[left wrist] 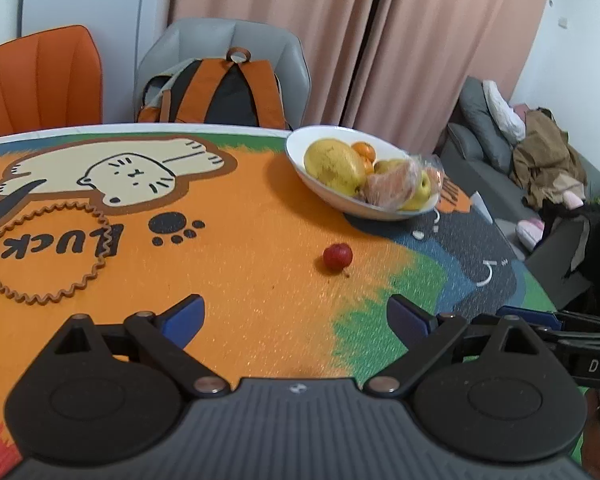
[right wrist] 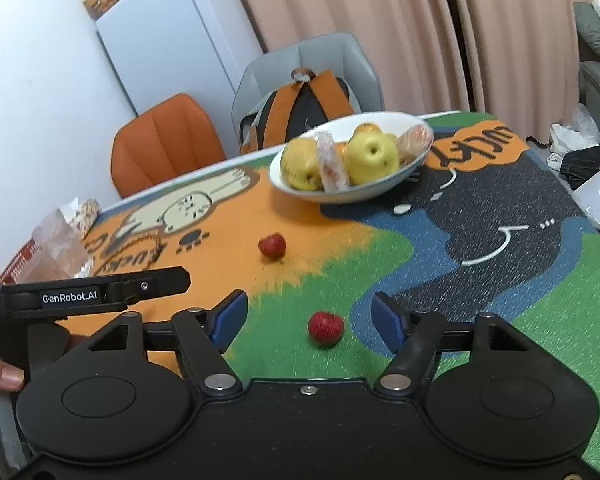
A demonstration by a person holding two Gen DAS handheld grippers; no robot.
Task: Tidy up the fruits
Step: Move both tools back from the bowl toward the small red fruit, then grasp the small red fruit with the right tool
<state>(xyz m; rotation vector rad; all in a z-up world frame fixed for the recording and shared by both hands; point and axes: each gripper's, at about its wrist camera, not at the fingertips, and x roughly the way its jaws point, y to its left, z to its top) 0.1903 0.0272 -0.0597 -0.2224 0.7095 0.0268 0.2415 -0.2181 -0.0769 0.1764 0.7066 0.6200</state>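
On the "LUCKY" mat (right wrist: 236,240), both claws gape empty, the left claw (right wrist: 100,286) marked "GenRobot.AI".

Printed in black block capitals on the orange part of the cartoon-cat mat (left wrist: 260,280) covering the surface: "LUCKY", upside down in the left wrist view beside a black paw print, last letters cut by the frame edge. Seen again in the right wrist view, partly hidden behind the black arm of the left gripper (right wrist: 96,292). Second "LUCKY", also upside down, on an orange patch of the same mat beyond the white oval fruit bowl (right wrist: 340,192). White lettering "GenRobot.AI" on that black arm. White letters "DAS", cut off at the frame edge, on the black body of the right gripper (left wrist: 596,364).
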